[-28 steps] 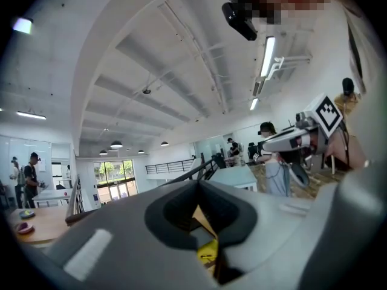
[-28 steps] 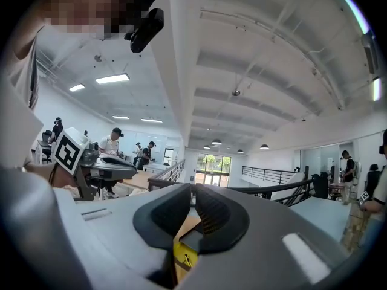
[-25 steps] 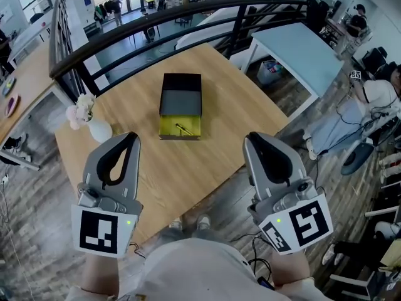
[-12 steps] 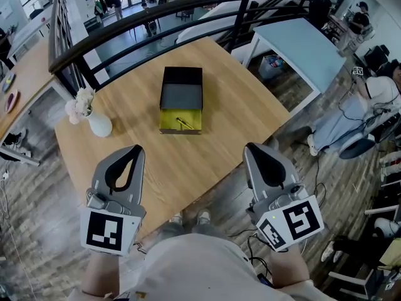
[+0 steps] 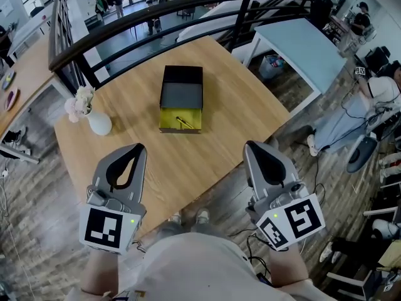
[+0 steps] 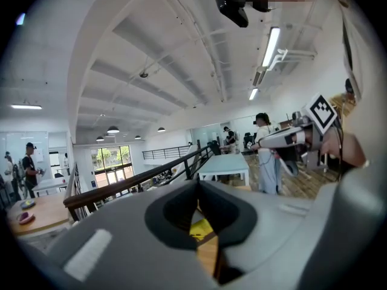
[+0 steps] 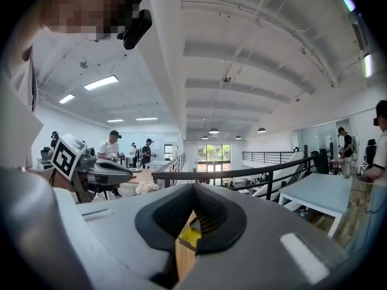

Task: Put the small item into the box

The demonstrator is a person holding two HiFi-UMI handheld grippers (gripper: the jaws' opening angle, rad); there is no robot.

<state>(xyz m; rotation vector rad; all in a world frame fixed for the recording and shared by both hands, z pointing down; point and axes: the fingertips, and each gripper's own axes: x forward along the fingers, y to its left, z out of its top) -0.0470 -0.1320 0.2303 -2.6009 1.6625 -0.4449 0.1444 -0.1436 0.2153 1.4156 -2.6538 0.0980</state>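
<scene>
An open box [image 5: 181, 96] lies in the middle of the wooden table [image 5: 213, 149], black lid flipped back and yellow inner tray [image 5: 169, 122] toward me. A small thin item [image 5: 184, 123] lies in the yellow tray. My left gripper [image 5: 139, 147] hovers at the table's near edge, jaws shut and holding nothing. My right gripper [image 5: 249, 144] is level with it, off the near right edge, also shut and holding nothing. Through each gripper's jaw opening a strip of the yellow tray shows, in the left gripper view [image 6: 199, 228] and the right gripper view [image 7: 189, 235].
A white vase with pale flowers [image 5: 94, 119] stands at the table's left side. A dark railing [image 5: 156, 14] runs behind the table, with a drop beyond it. A light blue table [image 5: 301, 46] stands at the back right. People sit at the far right.
Both grippers sit a little lower and nearer to me than a second ago. The box and the item in it have not moved.
</scene>
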